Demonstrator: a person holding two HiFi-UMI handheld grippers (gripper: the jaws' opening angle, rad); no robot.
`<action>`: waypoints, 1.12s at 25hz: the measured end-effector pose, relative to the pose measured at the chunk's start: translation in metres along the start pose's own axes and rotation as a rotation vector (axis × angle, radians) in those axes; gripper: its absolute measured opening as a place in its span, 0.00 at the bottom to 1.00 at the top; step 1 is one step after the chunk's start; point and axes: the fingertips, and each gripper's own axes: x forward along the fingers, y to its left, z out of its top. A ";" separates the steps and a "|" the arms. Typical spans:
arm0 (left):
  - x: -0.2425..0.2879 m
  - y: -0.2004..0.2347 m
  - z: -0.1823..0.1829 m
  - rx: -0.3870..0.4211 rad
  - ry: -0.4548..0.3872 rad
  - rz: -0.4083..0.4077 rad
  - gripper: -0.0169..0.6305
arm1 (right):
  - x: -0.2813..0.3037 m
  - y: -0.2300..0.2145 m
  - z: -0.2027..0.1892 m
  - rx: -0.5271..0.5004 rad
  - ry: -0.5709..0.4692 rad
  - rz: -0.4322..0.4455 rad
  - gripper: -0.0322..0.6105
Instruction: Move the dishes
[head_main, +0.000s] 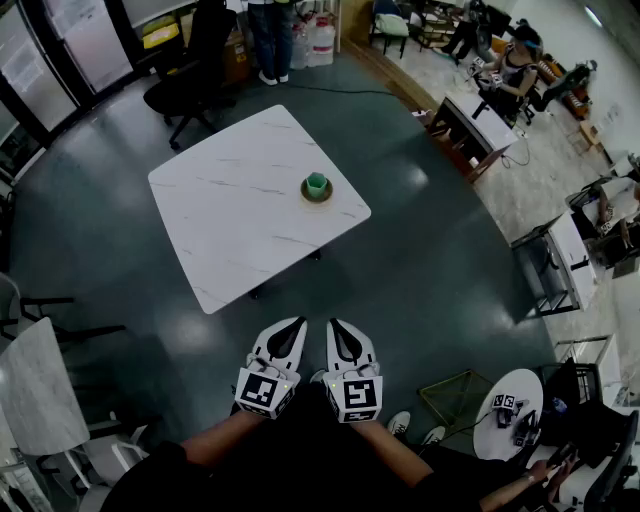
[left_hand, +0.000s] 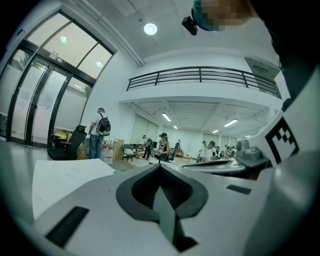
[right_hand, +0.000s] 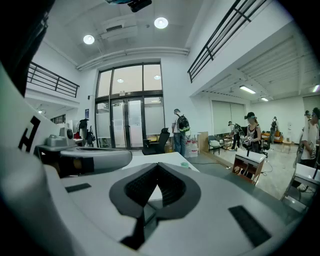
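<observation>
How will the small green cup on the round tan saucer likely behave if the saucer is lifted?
The green cup stands on the saucer, so tilting would probably slide or tip it. Both look small, so likely light.

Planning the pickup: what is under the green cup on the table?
The green cup stands on a tan saucer on the white table. Its middle is hidden by the cup.

The worktop (head_main: 230, 210) is white with thin grey marble veins. By its right corner, a green cup (head_main: 317, 182) sits on a tan saucer (head_main: 316, 196). The floor (head_main: 420, 260) around the worktop is dark teal-grey. Nearer than the worktop, the left gripper (head_main: 298, 322) and right gripper (head_main: 333, 324) are white, with black-lined fingers (head_main: 288, 340) and cubes (head_main: 262, 392) in black-and-white squares.
</observation>
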 end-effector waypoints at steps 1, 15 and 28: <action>0.003 -0.006 -0.002 -0.003 0.011 0.003 0.05 | -0.005 -0.005 -0.007 -0.003 0.009 0.005 0.07; 0.043 -0.045 -0.036 -0.014 0.061 -0.009 0.05 | -0.026 -0.061 -0.053 0.120 0.039 0.086 0.08; 0.141 0.032 -0.006 -0.063 0.041 -0.022 0.05 | 0.084 -0.117 -0.003 0.072 0.064 0.049 0.08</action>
